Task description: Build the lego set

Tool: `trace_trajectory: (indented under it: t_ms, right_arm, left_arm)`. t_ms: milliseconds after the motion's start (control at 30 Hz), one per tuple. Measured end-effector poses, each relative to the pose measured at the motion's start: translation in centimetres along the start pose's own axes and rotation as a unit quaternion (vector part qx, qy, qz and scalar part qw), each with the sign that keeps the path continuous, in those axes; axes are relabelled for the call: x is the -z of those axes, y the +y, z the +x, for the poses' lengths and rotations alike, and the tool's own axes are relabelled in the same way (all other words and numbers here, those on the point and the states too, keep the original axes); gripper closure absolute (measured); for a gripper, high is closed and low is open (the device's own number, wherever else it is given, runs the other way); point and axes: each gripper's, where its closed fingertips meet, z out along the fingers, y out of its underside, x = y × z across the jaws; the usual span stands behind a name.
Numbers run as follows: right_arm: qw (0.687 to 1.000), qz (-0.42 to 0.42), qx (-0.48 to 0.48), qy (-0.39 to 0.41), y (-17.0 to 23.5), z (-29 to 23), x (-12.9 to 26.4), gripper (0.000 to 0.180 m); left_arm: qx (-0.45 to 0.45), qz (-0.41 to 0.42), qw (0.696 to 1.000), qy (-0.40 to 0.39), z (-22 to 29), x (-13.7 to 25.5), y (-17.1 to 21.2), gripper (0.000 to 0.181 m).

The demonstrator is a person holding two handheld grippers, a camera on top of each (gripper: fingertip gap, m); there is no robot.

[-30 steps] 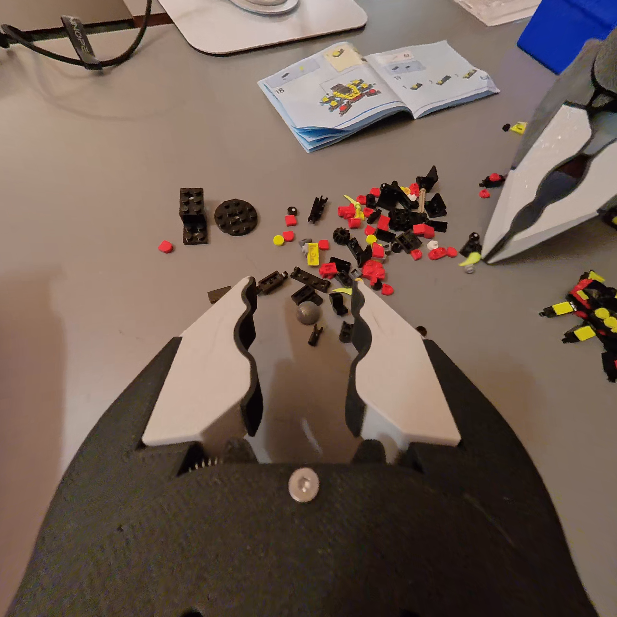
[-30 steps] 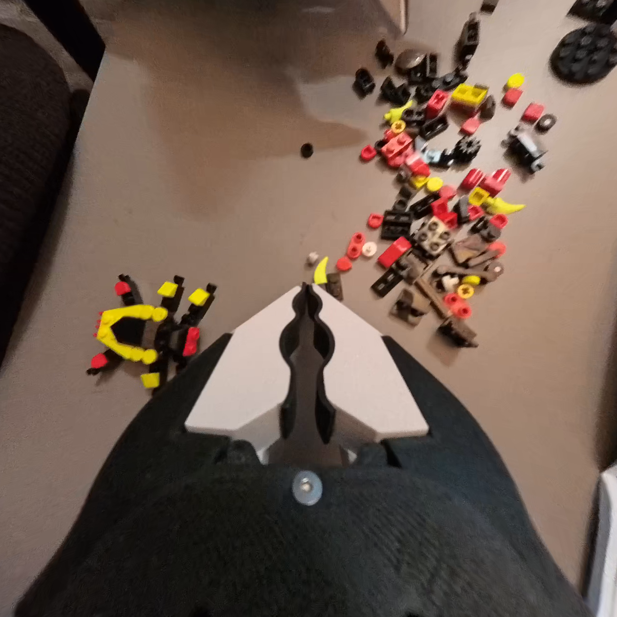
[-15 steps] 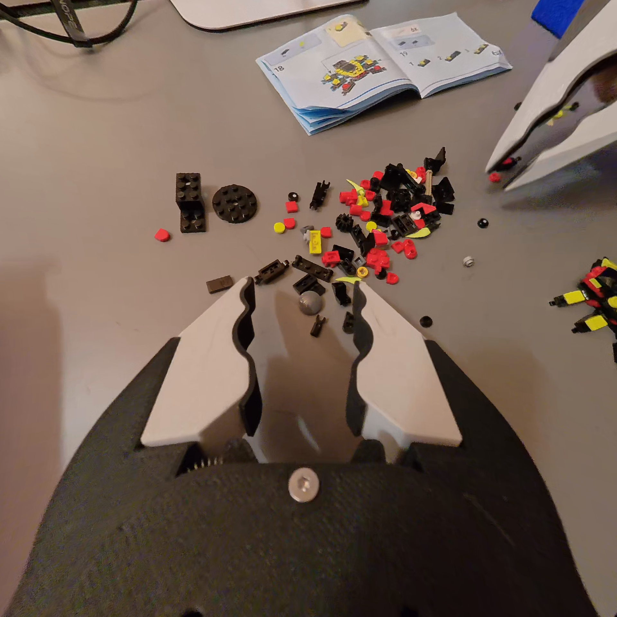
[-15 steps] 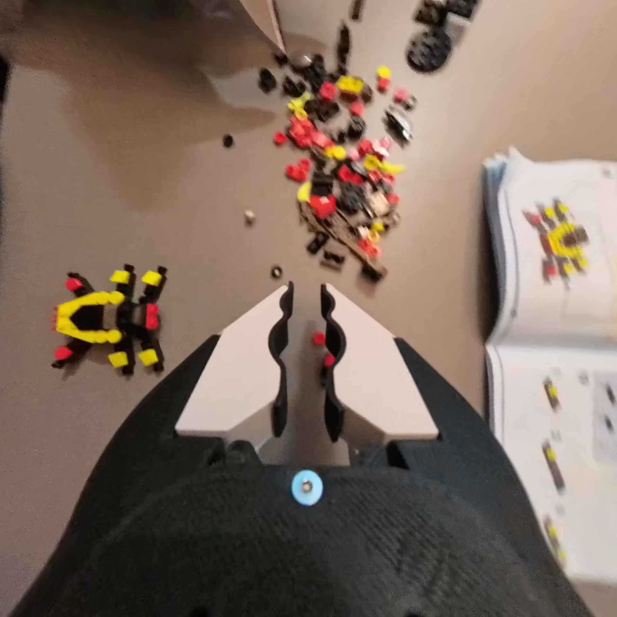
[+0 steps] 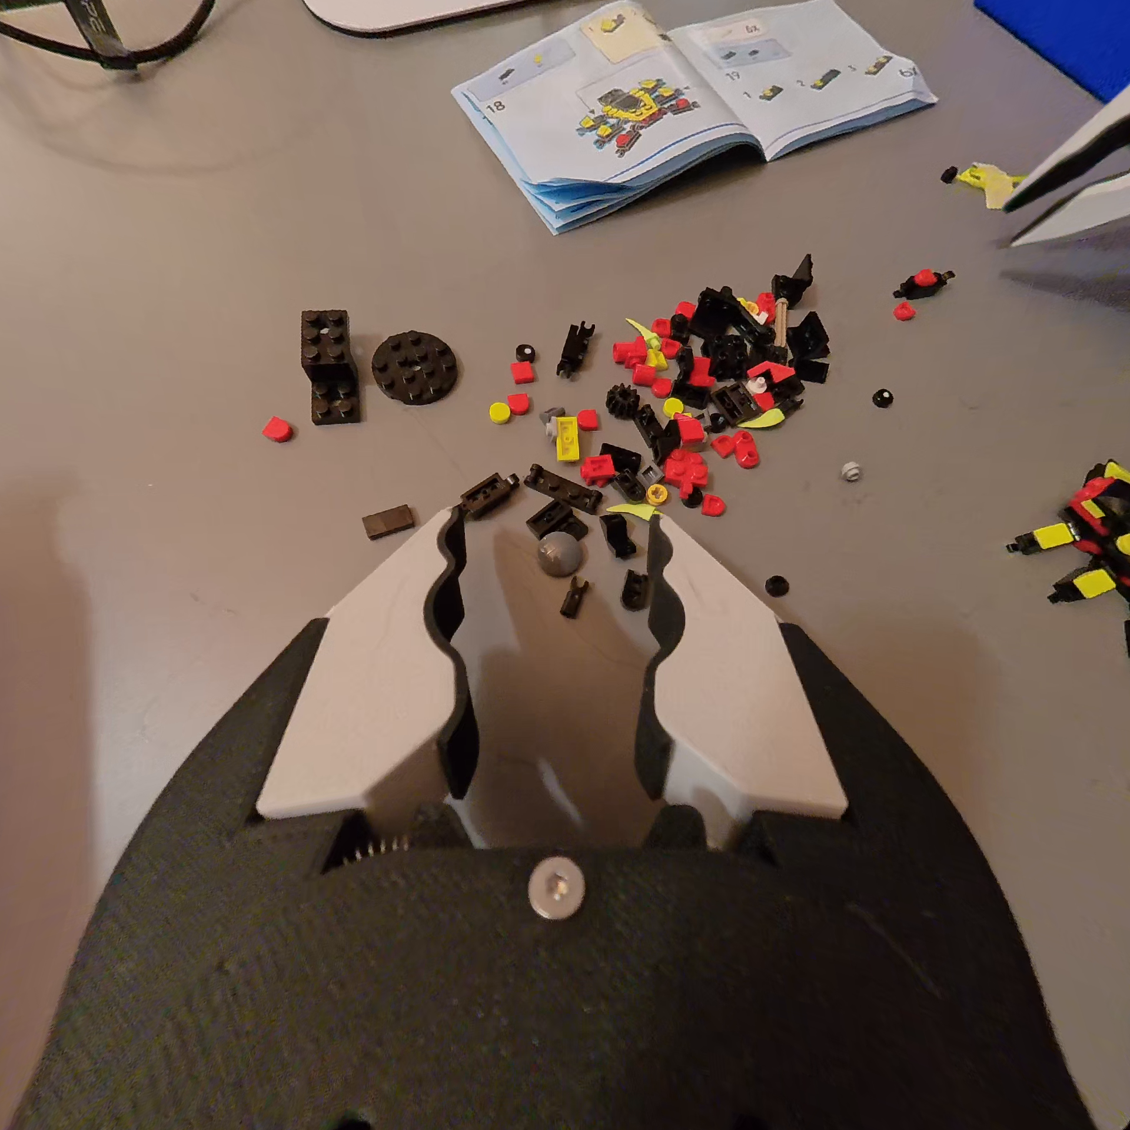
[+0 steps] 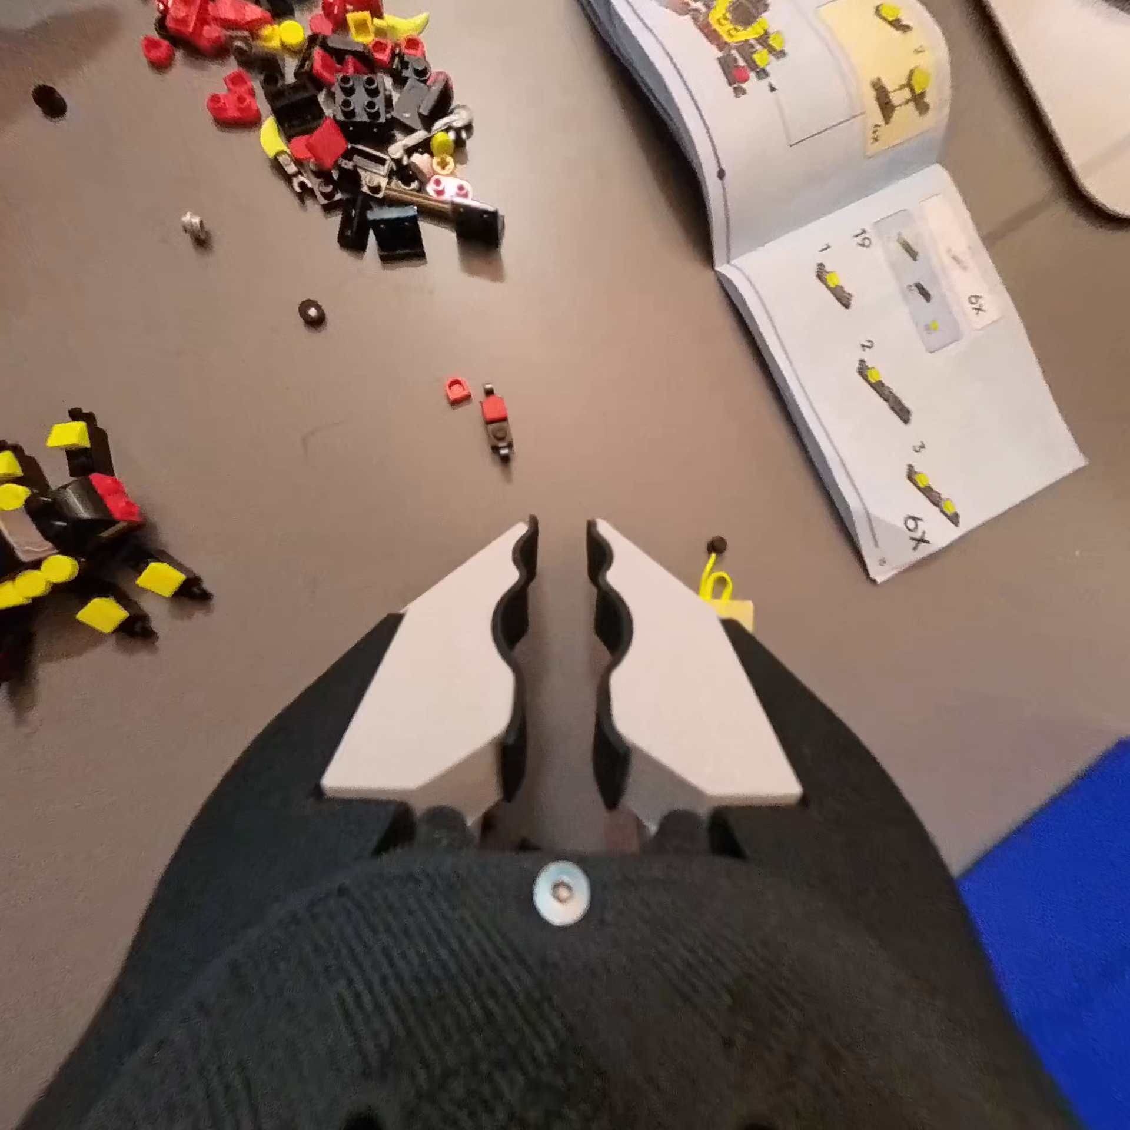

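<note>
A heap of loose red, black and yellow lego pieces (image 5: 703, 391) lies on the grey table; it also shows in the right wrist view (image 6: 342, 104). My left gripper (image 5: 553, 520) is open and empty at the heap's near edge, a grey dome piece (image 5: 559, 553) between its fingers. My right gripper (image 6: 561, 520) is slightly open and empty above bare table; it shows at the right edge of the left wrist view (image 5: 1070, 183). A small red-and-black piece (image 6: 496, 422) and a red piece (image 6: 456, 389) lie ahead of it. The part-built black, yellow and red model (image 6: 67, 532) lies to its left.
The open instruction booklet (image 5: 691, 104) lies beyond the heap, also in the right wrist view (image 6: 856, 244). A black bracket brick (image 5: 330, 364) and black round plate (image 5: 414, 367) sit left of the heap. A yellow piece (image 6: 721, 590) lies by my right finger. A blue object (image 6: 1064, 917) lies at the right. My hands' fingertips stand some 25 cm from each other.
My right gripper opened from shut, drew back from the heap toward the booklet side and left the small red-and-black piece on the table. My left gripper stayed open and barely moved.
</note>
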Motion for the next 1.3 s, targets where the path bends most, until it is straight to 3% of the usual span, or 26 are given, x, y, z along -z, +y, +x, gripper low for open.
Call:
trace_trajectory:
  t_ms: [300,500,633,767,967,1100,1300]
  right_arm:
    - [0.995,0.018,0.040,-0.089,-3.6,-3.3,-4.0,0.174]
    - [0.986,0.052,0.067,-0.142,-8.6,-6.4,-7.1,0.179]
    - [0.985,0.054,0.092,-0.133,-11.1,-8.1,-8.4,0.169]
    - [0.989,0.064,0.075,-0.111,-11.0,-7.6,-6.5,0.167]
    - [0.994,0.074,-0.033,-0.069,-7.3,-2.9,-3.6,0.167]
    - [0.998,0.037,-0.032,-0.037,-5.8,-2.0,-5.3,0.158]
    - [0.995,0.070,0.003,-0.072,-9.7,-4.6,-8.1,0.160]
  left_arm:
    - [-0.005,0.011,1.000,-0.005,0.0,0.3,-0.4,0.123]
    - [-0.006,0.005,1.000,0.000,0.2,0.2,-0.3,0.123]
    - [-0.005,0.008,1.000,-0.001,0.1,0.4,-0.3,0.123]
    - [0.005,0.012,1.000,0.003,0.0,0.5,-0.4,0.123]
    - [0.012,0.007,1.000,0.017,0.4,0.3,-0.3,0.123]
    - [0.003,0.001,1.000,0.014,0.5,0.0,-0.2,0.122]
    - [-0.004,-0.005,1.000,0.006,0.4,-0.1,0.0,0.122]
